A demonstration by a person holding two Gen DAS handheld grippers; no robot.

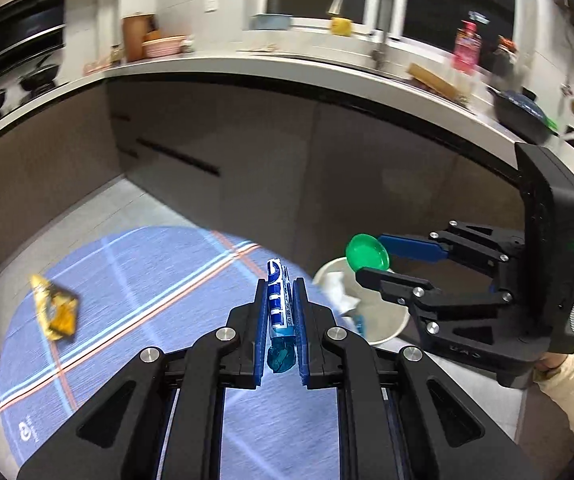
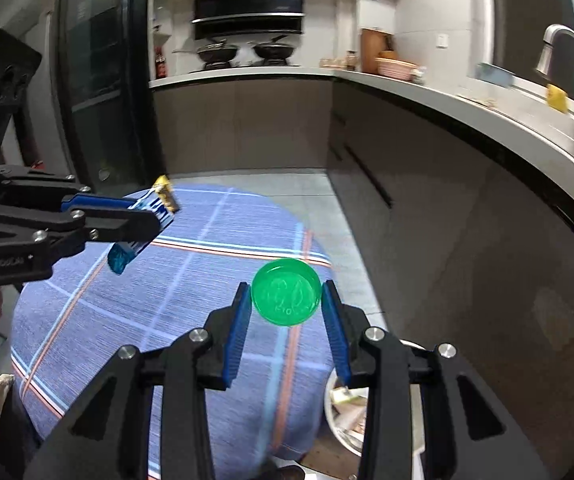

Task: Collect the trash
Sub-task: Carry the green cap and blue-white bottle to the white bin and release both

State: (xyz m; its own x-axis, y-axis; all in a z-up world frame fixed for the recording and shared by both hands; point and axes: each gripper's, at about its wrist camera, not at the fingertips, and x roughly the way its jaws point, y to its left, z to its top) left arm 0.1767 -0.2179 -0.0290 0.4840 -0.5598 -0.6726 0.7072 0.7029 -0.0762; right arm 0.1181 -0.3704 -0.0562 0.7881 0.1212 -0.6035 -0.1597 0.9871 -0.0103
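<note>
My left gripper [image 1: 281,286] is shut on a blue and white wrapper [image 1: 280,312], held above the blue striped rug [image 1: 147,280]. The wrapper also shows in the right wrist view [image 2: 143,232]. My right gripper [image 2: 285,292] is shut on a green plastic lid [image 2: 286,298], held above the rug's edge near the white trash bin [image 2: 337,412]. In the left wrist view the lid [image 1: 367,252] hangs over the bin [image 1: 383,320], which holds crumpled paper. A yellow snack wrapper [image 1: 55,308] lies on the rug at the left.
A grey cabinet front [image 1: 247,168] and a curved countertop [image 1: 287,68] with a sink tap, dishes and bottles run behind the rug. A stove with pans [image 2: 247,54] stands at the far end. Grey floor tiles [image 2: 287,184] surround the rug.
</note>
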